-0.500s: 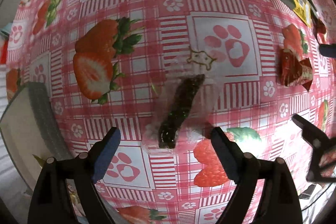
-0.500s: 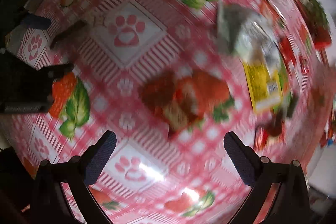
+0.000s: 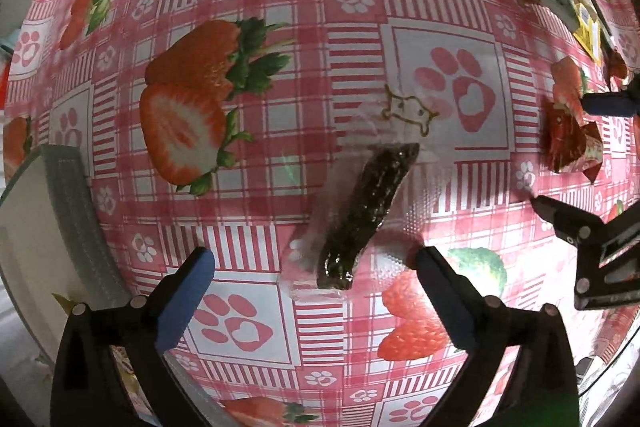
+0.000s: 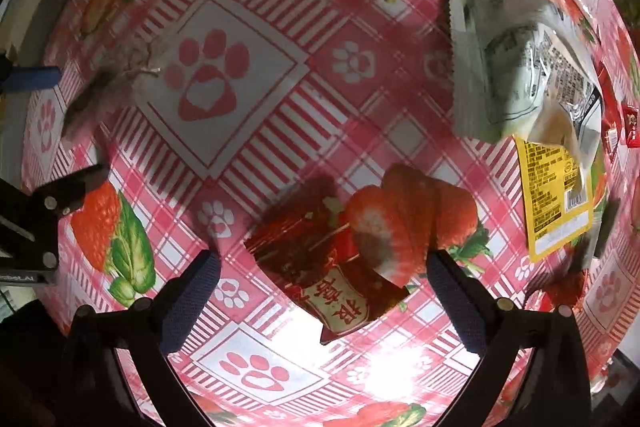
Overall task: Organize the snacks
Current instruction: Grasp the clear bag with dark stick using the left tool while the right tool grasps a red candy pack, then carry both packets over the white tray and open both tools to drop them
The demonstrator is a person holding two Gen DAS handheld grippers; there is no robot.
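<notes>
Fingers of the left gripper [image 3: 312,267], just opened wider, straddle without touching the clear-wrapped dark snack [image 3: 362,211] on the tablecloth [image 3: 280,115], while the right gripper [image 4: 324,275], open and empty, poises over the red snack packet [image 4: 320,267], both pickups pending.

Pink-and-white checked desk cloth [image 3: 320,7], printed with strawberries and paw prints.
Dark green snack [image 3: 368,207] in clear wrap; red packet [image 4: 320,267]; yellow packet [image 4: 556,199].

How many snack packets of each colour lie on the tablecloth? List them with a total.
Clear packet with a dark stick: 1
Red packet: 1
Pale green-white packet: 1
Yellow packet: 1
Total: 4 plainly seen; small red bits at the far edge are too unclear to count.
</notes>
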